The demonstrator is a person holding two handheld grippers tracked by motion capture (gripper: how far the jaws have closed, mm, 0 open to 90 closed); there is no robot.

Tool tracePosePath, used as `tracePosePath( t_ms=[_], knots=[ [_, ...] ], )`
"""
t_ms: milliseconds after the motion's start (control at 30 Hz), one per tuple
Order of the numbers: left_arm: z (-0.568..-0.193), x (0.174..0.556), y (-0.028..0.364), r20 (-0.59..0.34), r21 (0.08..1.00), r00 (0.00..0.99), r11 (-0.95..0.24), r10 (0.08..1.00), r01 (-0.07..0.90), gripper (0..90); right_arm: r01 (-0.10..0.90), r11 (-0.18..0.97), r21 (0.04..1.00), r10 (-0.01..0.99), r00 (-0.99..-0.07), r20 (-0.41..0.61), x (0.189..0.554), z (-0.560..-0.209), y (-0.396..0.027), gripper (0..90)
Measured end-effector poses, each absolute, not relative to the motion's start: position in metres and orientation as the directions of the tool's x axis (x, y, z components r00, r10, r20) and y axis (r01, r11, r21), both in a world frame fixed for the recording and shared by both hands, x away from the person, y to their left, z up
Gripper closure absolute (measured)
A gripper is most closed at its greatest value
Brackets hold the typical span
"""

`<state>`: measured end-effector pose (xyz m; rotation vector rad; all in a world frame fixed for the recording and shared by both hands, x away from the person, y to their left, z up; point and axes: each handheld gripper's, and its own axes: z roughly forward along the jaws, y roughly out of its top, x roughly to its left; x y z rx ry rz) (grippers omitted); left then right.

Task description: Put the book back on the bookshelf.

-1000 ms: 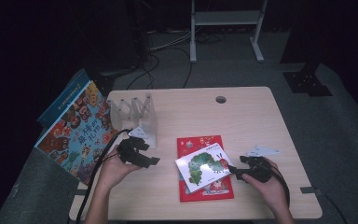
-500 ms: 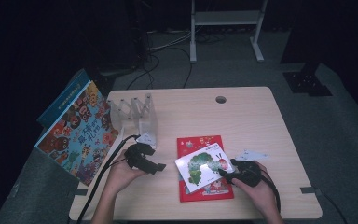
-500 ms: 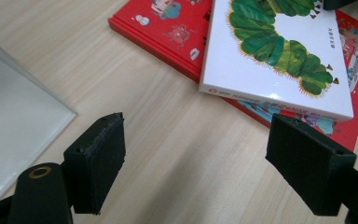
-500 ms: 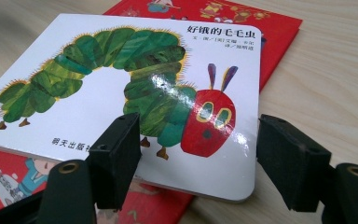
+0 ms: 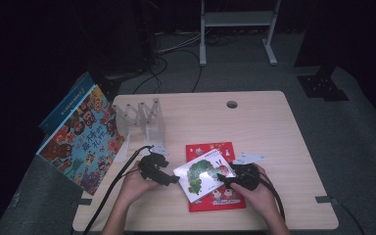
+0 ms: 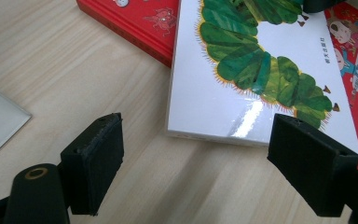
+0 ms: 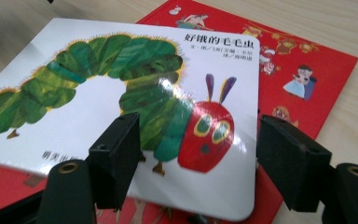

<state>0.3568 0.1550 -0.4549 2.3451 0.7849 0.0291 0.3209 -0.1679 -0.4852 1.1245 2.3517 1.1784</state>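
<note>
- Two books lay stacked: the caterpillar book (image 5: 201,177) atop the red book (image 5: 214,199).
- Your left claw (image 5: 172,179) had just been opening, nothing between its jaws.
- Your right claw (image 7: 198,161) straddled the caterpillar book's corner; grip unclear.

The white caterpillar book (image 7: 121,107) bears the title 好饿的毛毛虫 on its cover; smaller characters beneath it look like credits, too fine to read.

high view: dim, dark surround | gripper views: bright, sharp | glare on caterpillar book (image 7: 177,107)
</note>
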Motion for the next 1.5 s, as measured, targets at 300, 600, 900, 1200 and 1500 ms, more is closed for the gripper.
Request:
tracePosePath(
  t_ms=[300, 600, 900, 1200, 1500],
  knots=[
    [-0.462, 0.358, 0.147, -0.194, 0.592, 0.823, -0.606, 0.533, 0.532, 16.8, 0.511, 0.405, 0.758, 0.732, -0.678, 0.066, 0.308, -0.483, -0.173, 25.2],
    [-0.466, 0.358, 0.139, -0.195, 0.578, 0.830, -0.622, 0.523, 0.528, 16.1, 0.503, 0.444, 0.742, 0.728, -0.685, 0.029, 0.297, -0.490, -0.175, 20.9],
    [-0.469, 0.360, 0.142, -0.215, 0.568, 0.823, -0.619, 0.526, 0.543, 11.1, 0.488, 0.436, 0.756, 0.727, -0.686, 0.023, 0.309, -0.492, -0.165, 21.5],
    [-0.474, 0.361, 0.142, -0.252, 0.558, 0.820, -0.615, 0.514, 0.557, 5.7, 0.475, 0.442, 0.761, 0.729, -0.684, 0.003, 0.311, -0.494, -0.162, 21.7],
    [-0.478, 0.360, 0.136, -0.294, 0.550, 0.815, -0.609, 0.499, 0.572, 3.1, 0.472, 0.442, 0.763, 0.730, -0.684, -0.001, 0.308, -0.495, -0.158, 16.5]
  ],
)
